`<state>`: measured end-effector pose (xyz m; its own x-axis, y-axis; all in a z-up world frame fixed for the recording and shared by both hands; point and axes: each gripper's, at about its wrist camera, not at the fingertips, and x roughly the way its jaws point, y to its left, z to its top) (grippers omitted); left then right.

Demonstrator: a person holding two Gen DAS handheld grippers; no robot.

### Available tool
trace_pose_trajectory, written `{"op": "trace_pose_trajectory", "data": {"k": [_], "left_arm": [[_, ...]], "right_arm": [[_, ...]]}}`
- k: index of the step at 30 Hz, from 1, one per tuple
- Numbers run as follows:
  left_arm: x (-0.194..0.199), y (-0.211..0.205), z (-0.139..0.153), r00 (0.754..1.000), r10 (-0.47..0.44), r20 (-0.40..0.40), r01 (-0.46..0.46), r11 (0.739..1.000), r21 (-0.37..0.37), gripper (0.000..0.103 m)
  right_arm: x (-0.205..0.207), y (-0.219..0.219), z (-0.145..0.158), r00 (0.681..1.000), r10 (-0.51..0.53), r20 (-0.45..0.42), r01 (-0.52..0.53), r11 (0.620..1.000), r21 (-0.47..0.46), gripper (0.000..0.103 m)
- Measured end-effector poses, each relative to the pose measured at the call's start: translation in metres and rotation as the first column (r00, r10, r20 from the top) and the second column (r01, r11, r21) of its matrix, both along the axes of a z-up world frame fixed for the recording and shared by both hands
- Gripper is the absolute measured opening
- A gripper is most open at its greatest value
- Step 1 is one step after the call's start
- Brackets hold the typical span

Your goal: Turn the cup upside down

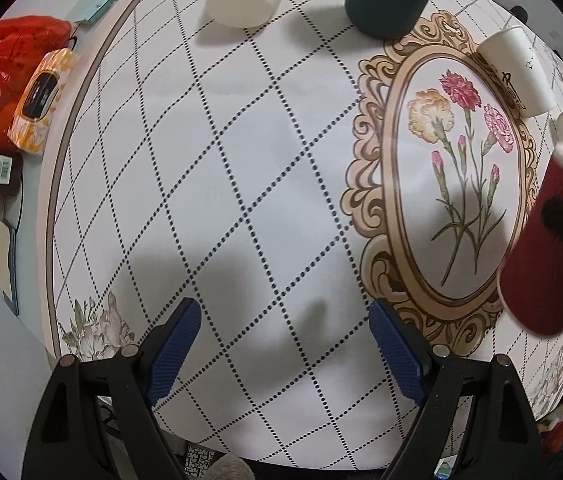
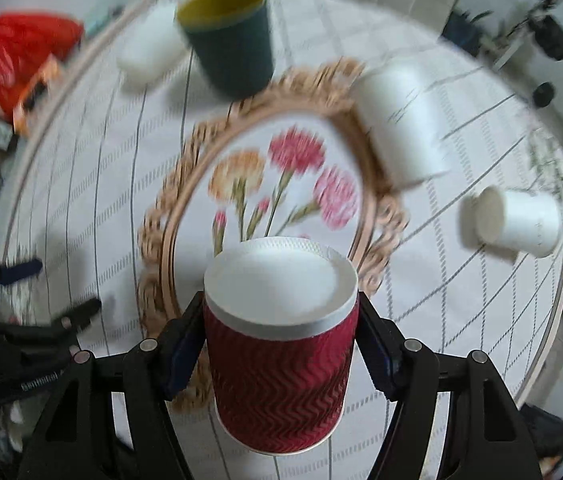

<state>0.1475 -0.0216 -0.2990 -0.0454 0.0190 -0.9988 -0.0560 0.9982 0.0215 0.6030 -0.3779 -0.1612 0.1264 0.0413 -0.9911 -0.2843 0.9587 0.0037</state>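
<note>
A red ribbed paper cup (image 2: 281, 364) with a white lid is clamped between my right gripper's (image 2: 281, 340) blue pads, held above the table with the lidded end away from the camera. It also shows tilted at the right edge of the left wrist view (image 1: 549, 248), with the right gripper's finger across it. My left gripper (image 1: 285, 344) is open and empty over the near part of the round table (image 1: 241, 160).
A dark green cup with yellow inside (image 2: 233, 40) stands at the far side. White paper cups (image 2: 405, 128) (image 2: 517, 220) (image 2: 149, 48) lie around the floral oval print (image 2: 277, 184). A red bag (image 1: 5, 72) and a wipes pack (image 1: 41, 100) lie left, off the table.
</note>
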Motion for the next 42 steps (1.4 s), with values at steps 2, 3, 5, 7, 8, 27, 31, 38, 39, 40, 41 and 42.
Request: {"op": "trace_pose_trajectory", "data": {"k": [2, 3, 5, 7, 8, 27, 31, 38, 39, 40, 41, 42], "left_arm": [[0.003, -0.005, 0.0, 1.0, -0.008, -0.001, 0.008, 1.0, 0.002, 0.086], [0.004, -0.007, 0.0, 1.0, -0.012, -0.002, 0.012, 1.0, 0.003, 0.086], [0.006, -0.011, 0.0, 1.0, -0.022, -0.002, 0.022, 1.0, 0.006, 0.086], [0.006, -0.016, -0.001, 0.999, -0.036, -0.002, 0.036, 0.999, 0.009, 0.086], [0.007, -0.018, 0.0, 0.999, -0.041, -0.002, 0.041, 0.999, 0.011, 0.086], [-0.017, -0.016, 0.016, 0.994, -0.105, 0.036, 0.106, 0.994, -0.022, 0.086], [-0.02, -0.013, 0.035, 0.99, -0.123, 0.072, 0.126, 0.992, -0.029, 0.086], [-0.029, -0.014, 0.109, 0.952, -0.201, 0.231, 0.215, 0.976, -0.037, 0.086], [-0.033, -0.014, 0.121, 0.943, -0.217, 0.251, 0.232, 0.972, -0.033, 0.086], [-0.036, -0.012, 0.129, 0.937, -0.227, 0.266, 0.245, 0.969, -0.034, 0.086], [-0.041, -0.01, 0.139, 0.928, -0.239, 0.286, 0.26, 0.965, -0.035, 0.086], [-0.043, -0.011, 0.149, 0.92, -0.25, 0.302, 0.271, 0.962, -0.03, 0.086]], "right_arm": [[-0.001, -0.008, 0.006, 0.994, -0.056, 0.095, 0.052, 0.998, 0.045, 0.072], [-0.005, -0.014, 0.009, 0.985, -0.095, 0.145, 0.084, 0.993, 0.08, 0.072], [-0.011, -0.016, -0.006, 0.966, -0.144, 0.215, 0.122, 0.986, 0.112, 0.072], [-0.015, -0.017, -0.02, 0.95, -0.177, 0.257, 0.146, 0.98, 0.136, 0.072], [-0.019, -0.019, -0.022, 0.944, -0.189, 0.269, 0.152, 0.977, 0.152, 0.072], [-0.074, -0.003, -0.035, 0.931, -0.227, 0.285, 0.204, 0.973, 0.11, 0.09], [-0.079, -0.005, -0.02, 0.931, -0.277, 0.238, 0.266, 0.961, 0.08, 0.098], [-0.107, -0.017, 0.037, 0.88, -0.413, 0.234, 0.417, 0.908, 0.035, 0.099], [-0.116, -0.019, 0.048, 0.87, -0.431, 0.24, 0.441, 0.898, 0.014, 0.099], [-0.122, -0.02, 0.055, 0.863, -0.444, 0.241, 0.459, 0.889, -0.005, 0.099], [-0.132, -0.021, 0.067, 0.854, -0.462, 0.24, 0.478, 0.878, -0.01, 0.099], [-0.139, -0.022, 0.075, 0.847, -0.474, 0.241, 0.492, 0.871, -0.017, 0.099]]}}
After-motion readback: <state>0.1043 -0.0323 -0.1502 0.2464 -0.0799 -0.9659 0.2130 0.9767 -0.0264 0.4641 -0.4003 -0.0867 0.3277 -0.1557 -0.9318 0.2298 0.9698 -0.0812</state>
